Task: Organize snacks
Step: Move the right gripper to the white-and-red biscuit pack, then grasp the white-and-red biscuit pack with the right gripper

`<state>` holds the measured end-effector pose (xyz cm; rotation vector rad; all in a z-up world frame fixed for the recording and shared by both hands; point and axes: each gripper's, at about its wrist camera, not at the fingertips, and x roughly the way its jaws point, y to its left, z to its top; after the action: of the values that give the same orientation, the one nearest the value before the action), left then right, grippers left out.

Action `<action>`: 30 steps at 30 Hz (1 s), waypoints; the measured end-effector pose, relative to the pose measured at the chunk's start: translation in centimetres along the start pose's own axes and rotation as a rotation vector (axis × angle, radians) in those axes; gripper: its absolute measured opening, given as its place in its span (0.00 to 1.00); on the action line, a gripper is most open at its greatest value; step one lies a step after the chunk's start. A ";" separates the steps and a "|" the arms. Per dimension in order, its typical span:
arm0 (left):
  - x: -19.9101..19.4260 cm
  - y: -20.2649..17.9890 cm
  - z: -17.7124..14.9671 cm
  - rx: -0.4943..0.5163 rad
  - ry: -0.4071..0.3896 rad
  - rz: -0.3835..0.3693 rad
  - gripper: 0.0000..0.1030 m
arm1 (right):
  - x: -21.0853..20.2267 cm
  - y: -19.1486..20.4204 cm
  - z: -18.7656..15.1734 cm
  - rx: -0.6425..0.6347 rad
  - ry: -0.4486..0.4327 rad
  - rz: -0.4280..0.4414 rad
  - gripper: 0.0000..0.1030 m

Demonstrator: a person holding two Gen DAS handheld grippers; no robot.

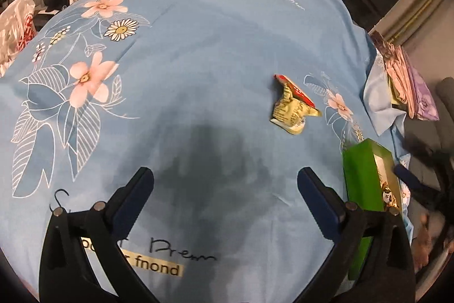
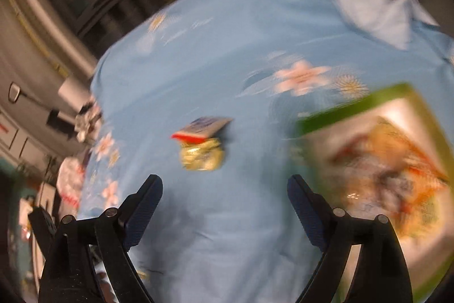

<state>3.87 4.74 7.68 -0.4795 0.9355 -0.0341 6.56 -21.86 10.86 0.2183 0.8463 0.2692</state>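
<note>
Both your left gripper (image 1: 224, 183) and right gripper (image 2: 225, 189) stood spread wide with nothing between the fingers. The crumpled snack packet (image 1: 293, 105) lay right of centre on the blue sheet (image 1: 198, 61), near the green box (image 1: 366, 178). It looked light, soft and crinkly, so pinching its bunched yellow middle seemed safest.

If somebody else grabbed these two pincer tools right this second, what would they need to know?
Left gripper: open, nothing in it, over bare cloth.
Right gripper: open, nothing in it.
Green box: sits on the blue floral sheet, at the right; snack packets already show inside it.
Crumpled snack packet: lies loose on the sheet, apart from the box, ahead of both grippers.
Done: some snacks boxed.
Left: probably pick up that last loose packet and put it in the box.
</note>
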 end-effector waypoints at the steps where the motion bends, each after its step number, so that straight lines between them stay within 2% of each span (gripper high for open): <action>1: -0.1 0.4 0.2 -0.011 -0.003 0.002 0.99 | 1.6 0.9 0.9 0.010 0.028 -0.007 0.87; 7: -0.7 2.2 1.0 -0.043 -0.034 0.085 0.99 | 11.0 4.8 5.5 0.066 0.125 -0.142 0.87; 10: -0.9 2.6 1.3 -0.044 -0.052 0.118 0.99 | 15.2 6.2 7.2 0.032 0.161 -0.222 0.87; 12: -0.9 2.7 1.4 -0.042 -0.048 0.119 0.99 | 17.6 6.6 7.5 0.005 0.211 -0.270 0.87; 15: -0.6 2.9 1.5 -0.045 -0.034 0.110 0.99 | 20.1 6.7 7.1 -0.013 0.290 -0.274 0.87; 17: -0.4 2.9 1.6 -0.042 -0.030 0.117 0.99 | 21.2 6.7 6.4 -0.055 0.332 -0.293 0.79; 18: -0.4 2.9 1.6 -0.041 -0.029 0.122 0.99 | 21.1 6.5 6.1 -0.061 0.321 -0.280 0.78; 19: -0.4 2.9 1.6 -0.039 -0.029 0.128 0.99 | 20.7 6.2 5.9 -0.071 0.292 -0.283 0.65; 20: -0.3 2.9 1.6 -0.037 -0.029 0.129 0.99 | 20.4 6.1 5.6 -0.090 0.286 -0.289 0.65; 26: -0.3 2.6 1.4 -0.031 -0.027 0.131 0.99 | 16.7 5.2 2.0 -0.179 0.313 -0.187 0.65; 30: -0.3 2.3 1.2 -0.015 -0.026 0.139 0.99 | 11.6 5.2 -0.2 -0.220 0.240 -0.125 0.65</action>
<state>4.23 7.29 7.60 -0.4268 0.9422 0.1050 12.99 -13.26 4.10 -0.0744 1.0557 0.2719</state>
